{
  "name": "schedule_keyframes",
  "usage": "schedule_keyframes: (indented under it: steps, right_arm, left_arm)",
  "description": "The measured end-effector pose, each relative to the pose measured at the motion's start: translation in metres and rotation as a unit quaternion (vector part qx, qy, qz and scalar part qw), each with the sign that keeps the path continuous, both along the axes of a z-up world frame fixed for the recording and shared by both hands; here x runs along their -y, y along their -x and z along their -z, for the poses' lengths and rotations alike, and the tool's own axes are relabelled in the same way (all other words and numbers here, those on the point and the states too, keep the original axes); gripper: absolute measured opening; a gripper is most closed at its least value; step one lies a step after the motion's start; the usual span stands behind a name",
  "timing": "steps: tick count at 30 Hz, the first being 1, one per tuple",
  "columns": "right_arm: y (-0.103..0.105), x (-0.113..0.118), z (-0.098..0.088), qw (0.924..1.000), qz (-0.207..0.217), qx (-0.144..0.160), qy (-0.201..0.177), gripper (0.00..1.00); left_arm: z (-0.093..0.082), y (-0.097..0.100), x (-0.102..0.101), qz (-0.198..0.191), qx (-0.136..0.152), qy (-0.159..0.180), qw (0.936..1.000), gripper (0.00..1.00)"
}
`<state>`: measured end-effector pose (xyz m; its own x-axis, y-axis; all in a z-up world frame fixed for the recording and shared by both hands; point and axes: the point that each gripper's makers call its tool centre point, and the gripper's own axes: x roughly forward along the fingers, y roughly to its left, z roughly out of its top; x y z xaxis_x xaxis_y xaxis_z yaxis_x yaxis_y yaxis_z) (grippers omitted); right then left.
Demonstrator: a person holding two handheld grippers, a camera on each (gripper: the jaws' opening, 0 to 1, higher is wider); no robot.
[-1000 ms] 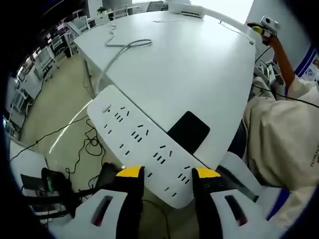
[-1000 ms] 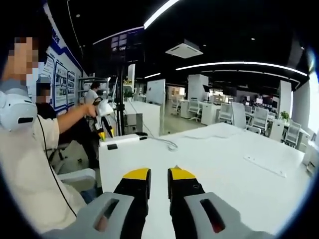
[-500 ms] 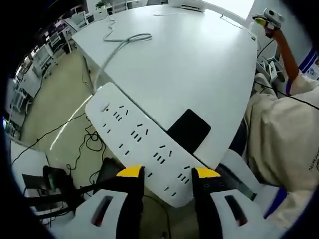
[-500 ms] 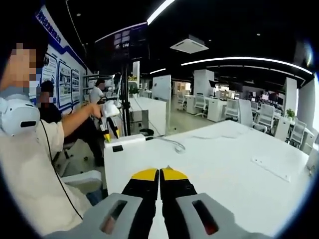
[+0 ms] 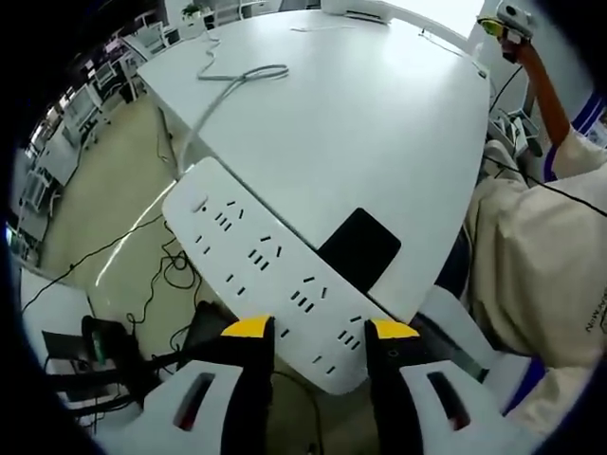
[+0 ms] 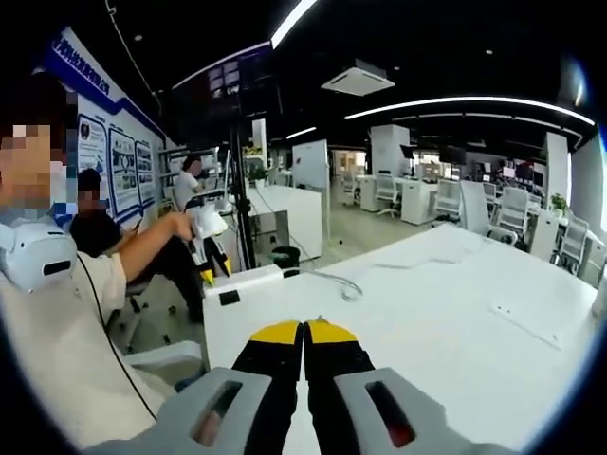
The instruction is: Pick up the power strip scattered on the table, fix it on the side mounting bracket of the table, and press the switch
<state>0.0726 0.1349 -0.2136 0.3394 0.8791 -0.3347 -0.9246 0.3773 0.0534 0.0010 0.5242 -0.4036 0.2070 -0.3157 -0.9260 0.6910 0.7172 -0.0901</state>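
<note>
Where the power strip [image 5: 272, 275] met the left tongs [image 5: 310, 327], its end was hidden between their spread tips. Whether they gripped it was unclear. The right tongs [image 6: 303, 331] were closed on nothing above the table [image 6: 446, 313].

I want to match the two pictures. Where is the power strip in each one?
Left gripper view: the power strip slants across the lower middle, its near end between the left tongs.
Right gripper view: probably the small white bar left of middle, at the table corner.
Shared landmark: the black square beside it.

Each hand-held gripper [image 5: 321, 329] has yellow-tipped black jaws on a grey body; the person wears a cream short-sleeved shirt [image 5: 541, 265].
</note>
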Motion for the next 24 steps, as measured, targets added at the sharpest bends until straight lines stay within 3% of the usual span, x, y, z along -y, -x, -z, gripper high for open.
schedule_keyframes:
  steps: [12, 24]
  right_arm:
    - [-0.012, -0.042, -0.026, 0.9993, -0.024, 0.003, 0.028, 0.00]
    - [-0.021, -0.091, -0.031, 0.9968, -0.061, 0.001, 0.050, 0.00]
  left_arm:
    - [0.000, -0.001, 0.001, 0.001, 0.005, 0.004, 1.0000, 0.42]
    - [0.001, -0.003, 0.001, 0.001, -0.002, -0.002, 1.0000, 0.42]
